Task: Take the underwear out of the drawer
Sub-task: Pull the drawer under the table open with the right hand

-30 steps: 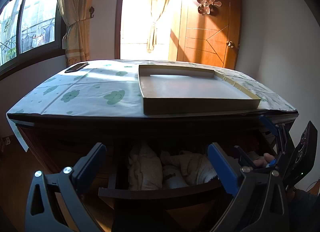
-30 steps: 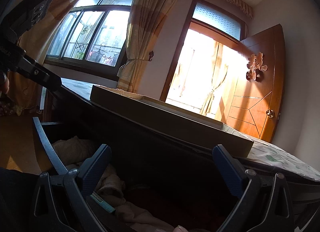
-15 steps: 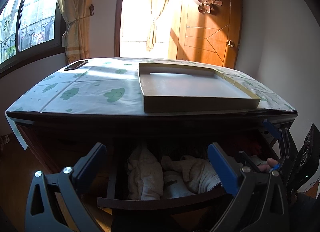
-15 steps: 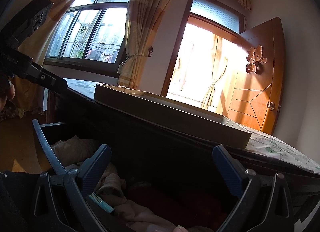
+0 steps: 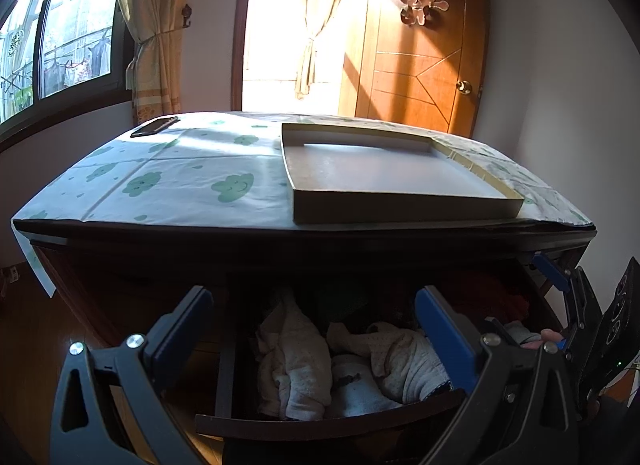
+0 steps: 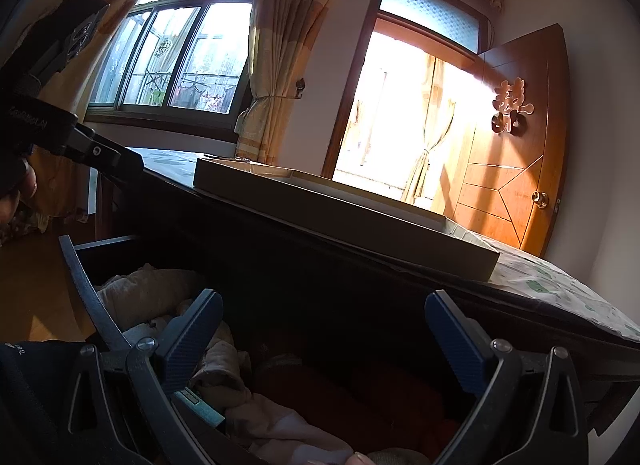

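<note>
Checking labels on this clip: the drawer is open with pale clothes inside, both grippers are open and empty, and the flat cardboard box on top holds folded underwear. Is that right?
Not quite. The left wrist view shows the cardboard box on the dresser top is empty, its bare floor showing. The rest holds: the drawer is open with pale clothes inside, and the left gripper and right gripper are both open, holding nothing.

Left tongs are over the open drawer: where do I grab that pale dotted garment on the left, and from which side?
Pinch the raised upper fold of the pale dotted garment, coming straight down from above. It lies bunched and humped above the drawer's front edge, beside other clothes, so a side approach seems blocked. The left tongs stand open.
</note>
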The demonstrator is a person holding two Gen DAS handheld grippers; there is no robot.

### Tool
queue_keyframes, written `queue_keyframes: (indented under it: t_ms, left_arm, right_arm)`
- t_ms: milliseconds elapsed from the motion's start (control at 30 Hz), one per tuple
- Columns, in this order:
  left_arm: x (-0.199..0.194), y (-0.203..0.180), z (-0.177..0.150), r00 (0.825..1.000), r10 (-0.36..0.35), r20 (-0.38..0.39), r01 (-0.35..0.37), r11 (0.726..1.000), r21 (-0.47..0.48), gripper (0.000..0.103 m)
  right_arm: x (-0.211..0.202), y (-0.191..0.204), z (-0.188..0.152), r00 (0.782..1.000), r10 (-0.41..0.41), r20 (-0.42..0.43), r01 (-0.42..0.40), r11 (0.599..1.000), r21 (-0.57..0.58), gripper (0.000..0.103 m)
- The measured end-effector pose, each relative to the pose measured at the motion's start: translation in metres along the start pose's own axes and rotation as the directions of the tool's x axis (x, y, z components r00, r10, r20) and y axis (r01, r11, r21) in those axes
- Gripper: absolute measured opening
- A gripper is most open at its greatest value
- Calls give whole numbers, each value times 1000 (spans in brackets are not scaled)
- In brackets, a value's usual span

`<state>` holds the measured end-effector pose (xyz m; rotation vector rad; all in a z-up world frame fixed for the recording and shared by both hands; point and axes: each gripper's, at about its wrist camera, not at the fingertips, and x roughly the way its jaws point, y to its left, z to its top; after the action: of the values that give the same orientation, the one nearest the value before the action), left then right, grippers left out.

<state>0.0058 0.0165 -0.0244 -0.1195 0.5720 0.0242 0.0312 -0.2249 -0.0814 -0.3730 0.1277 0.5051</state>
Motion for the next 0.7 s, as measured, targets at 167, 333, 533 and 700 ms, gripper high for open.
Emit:
queue_keyframes:
  t_ms: [167, 333, 533, 700]
  left_arm:
    - [0, 3, 0, 1000, 3, -5, -3, 1000, -4, 103]
    - [1, 6, 2, 1000, 5, -13, -5, 1000, -9, 103]
    - [1, 10, 3, 1000, 11, -16, -12, 1000, -15, 103]
    - [2, 11, 3, 1000, 11, -26, -11, 1000, -22, 103]
  right_arm:
    - [-5, 2, 0, 1000, 0, -10, 0, 1000, 0, 102]
    - [-9, 3, 0, 1000, 6, -20, -6, 1000, 9, 102]
    - [-8, 2, 3, 999, 11, -52, -10, 1000, 17, 102]
    - [-9, 1, 4, 997, 9, -76, -6, 999, 32, 102]
